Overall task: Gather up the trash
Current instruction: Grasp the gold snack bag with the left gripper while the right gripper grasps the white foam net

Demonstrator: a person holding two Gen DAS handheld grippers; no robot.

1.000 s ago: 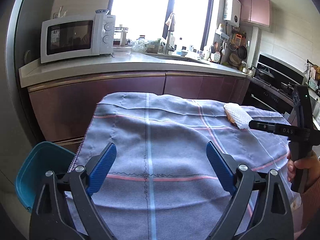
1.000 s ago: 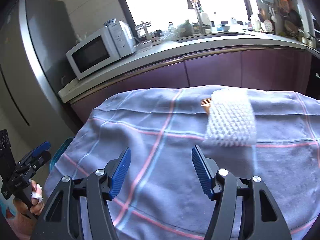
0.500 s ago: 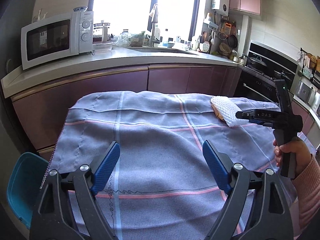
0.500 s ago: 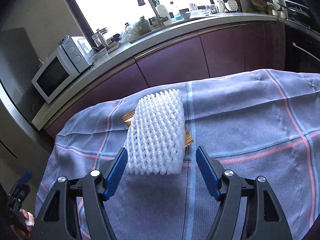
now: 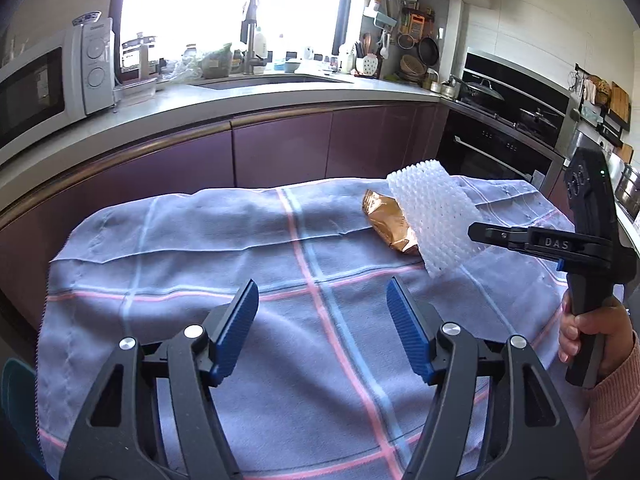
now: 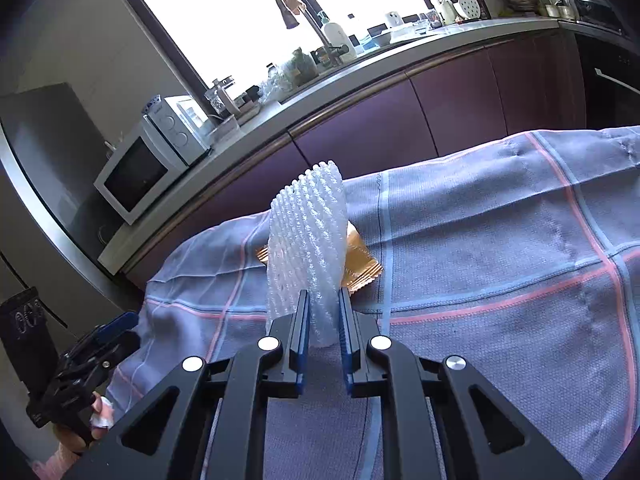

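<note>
A white foam net sleeve (image 6: 306, 240) stands lifted off the table, pinched at its lower edge by my right gripper (image 6: 323, 312), which is shut on it. The sleeve also shows in the left wrist view (image 5: 434, 216), held by the right gripper (image 5: 480, 236) at the table's right side. A gold foil wrapper (image 5: 390, 222) lies on the cloth just beside and under the sleeve, and shows behind it in the right wrist view (image 6: 360, 260). My left gripper (image 5: 322, 328) is open and empty over the middle of the cloth.
The table is covered by a blue-grey checked cloth (image 5: 200, 264). A teal bin (image 5: 16, 392) shows at the table's left edge. Purple cabinets (image 5: 280, 152), a counter with a microwave (image 5: 48, 80) and a sink stand behind. An oven (image 5: 500, 148) is at the right.
My right gripper closed on the foam sleeve and lifted it, uncovering the gold wrapper. My left gripper swung right, toward the trash, and stayed open.
</note>
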